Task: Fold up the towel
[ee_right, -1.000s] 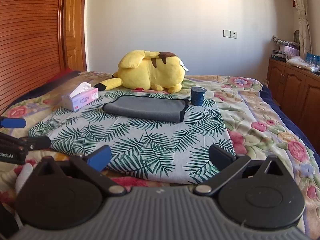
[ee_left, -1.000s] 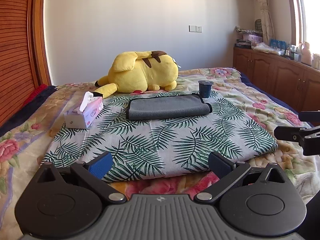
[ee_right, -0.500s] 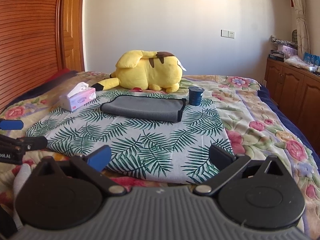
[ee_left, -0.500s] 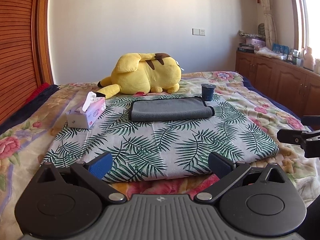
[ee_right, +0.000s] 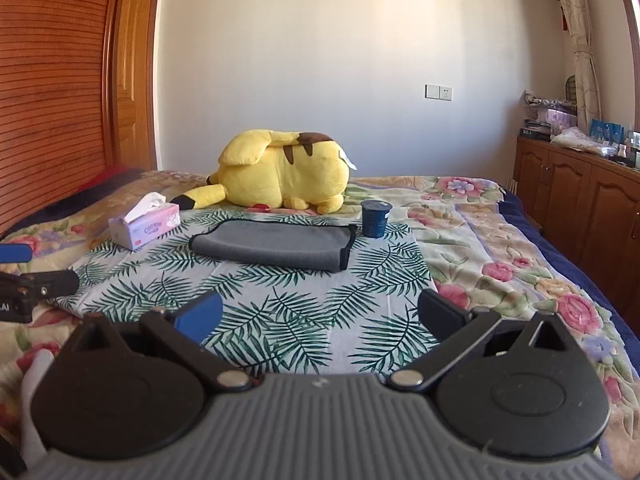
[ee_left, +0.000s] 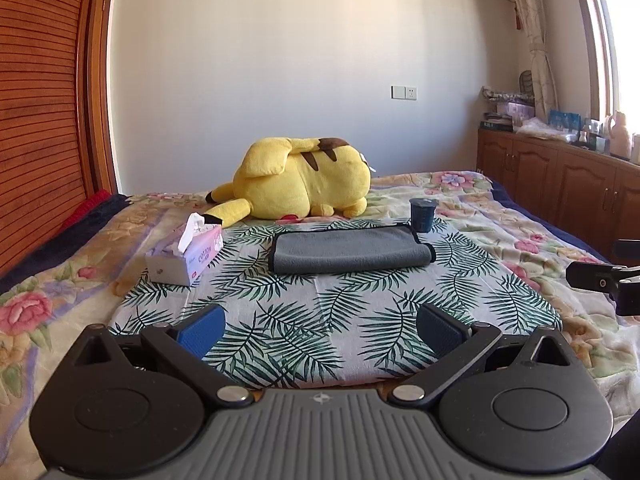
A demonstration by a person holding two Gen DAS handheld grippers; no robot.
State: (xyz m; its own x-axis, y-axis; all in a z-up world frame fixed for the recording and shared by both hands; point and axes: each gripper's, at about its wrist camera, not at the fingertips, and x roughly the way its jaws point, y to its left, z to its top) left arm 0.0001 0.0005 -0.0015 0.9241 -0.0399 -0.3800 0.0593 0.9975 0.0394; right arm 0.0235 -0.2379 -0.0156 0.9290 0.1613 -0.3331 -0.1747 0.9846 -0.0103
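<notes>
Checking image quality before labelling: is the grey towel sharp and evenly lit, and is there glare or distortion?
Left wrist view: grey towel sharp, evenly lit; window blown out; door frame bowed by the fisheye. Right wrist view: towel sharp too.

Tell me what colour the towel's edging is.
Black edging on a grey towel, clearest in the right wrist view.
</notes>
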